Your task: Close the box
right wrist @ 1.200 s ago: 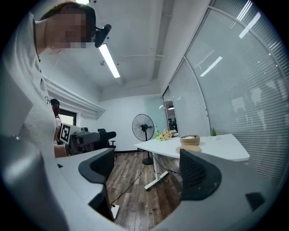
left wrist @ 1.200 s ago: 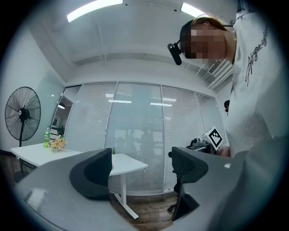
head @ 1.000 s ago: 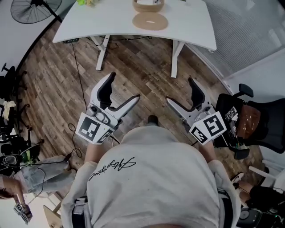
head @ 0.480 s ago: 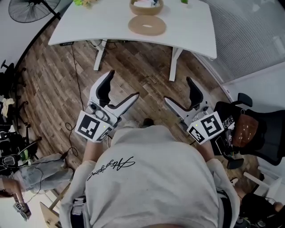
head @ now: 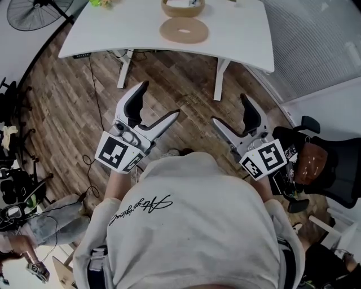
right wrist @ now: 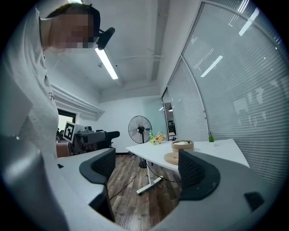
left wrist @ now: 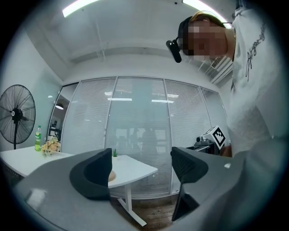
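Observation:
A round wooden box [head: 180, 7] stands uncovered on the white table [head: 237, 34], its flat round lid [head: 183, 30] lying on the table just in front of it. The right gripper view shows the box [right wrist: 182, 145] and lid [right wrist: 174, 158] far ahead. In the left gripper view only an edge of the lid [left wrist: 111, 174] peeks past the left jaw. My left gripper [head: 159, 101] and right gripper [head: 230, 110] are held level over the wooden floor, well short of the table. Both are open with nothing between their jaws.
A standing fan [head: 34, 11] is at the far left of the table, with flowers [right wrist: 158, 137] and a green bottle [left wrist: 38, 138] on that end. A black office chair [head: 307, 163] stands to the right. Cables [head: 98, 96] run over the floor. Glass walls with blinds [left wrist: 135, 131] lie beyond.
Both grippers have moved forward toward the table, which looks nearer in both gripper views. Their jaws stay open and empty.

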`<state>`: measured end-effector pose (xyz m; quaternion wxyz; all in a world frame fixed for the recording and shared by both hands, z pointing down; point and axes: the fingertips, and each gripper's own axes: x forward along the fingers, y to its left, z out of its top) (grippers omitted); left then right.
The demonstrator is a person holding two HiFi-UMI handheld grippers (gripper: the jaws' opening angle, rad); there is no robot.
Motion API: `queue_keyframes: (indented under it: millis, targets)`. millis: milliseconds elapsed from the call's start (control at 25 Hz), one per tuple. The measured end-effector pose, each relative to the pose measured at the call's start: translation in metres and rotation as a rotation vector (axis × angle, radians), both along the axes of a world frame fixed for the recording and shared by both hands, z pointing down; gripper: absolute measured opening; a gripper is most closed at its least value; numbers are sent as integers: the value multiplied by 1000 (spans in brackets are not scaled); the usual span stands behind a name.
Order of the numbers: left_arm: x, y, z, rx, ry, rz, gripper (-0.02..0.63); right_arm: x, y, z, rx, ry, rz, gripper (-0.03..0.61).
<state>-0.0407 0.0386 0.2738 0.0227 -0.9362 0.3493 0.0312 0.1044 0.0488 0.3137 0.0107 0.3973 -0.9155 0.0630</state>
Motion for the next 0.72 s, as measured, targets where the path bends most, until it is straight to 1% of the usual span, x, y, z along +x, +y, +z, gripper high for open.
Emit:
queue_keyframes:
  millis: [240,400,480,720]
  targets:
    - [-13,-6,2,-13,17,-33,397,-4,-9,-1,3,-13,-24,423]
    - [-13,0,4,-9,22,-49,397,-3,-7,-4,18,-25,-40,425]
    - [-10,0,5,-4,15,-49,399,-2,-9,-3,23,-27,-45,423]
    - [-14,-6,12,-20,-9,-64,399,-1,-15,2,18,-30,-44,423]
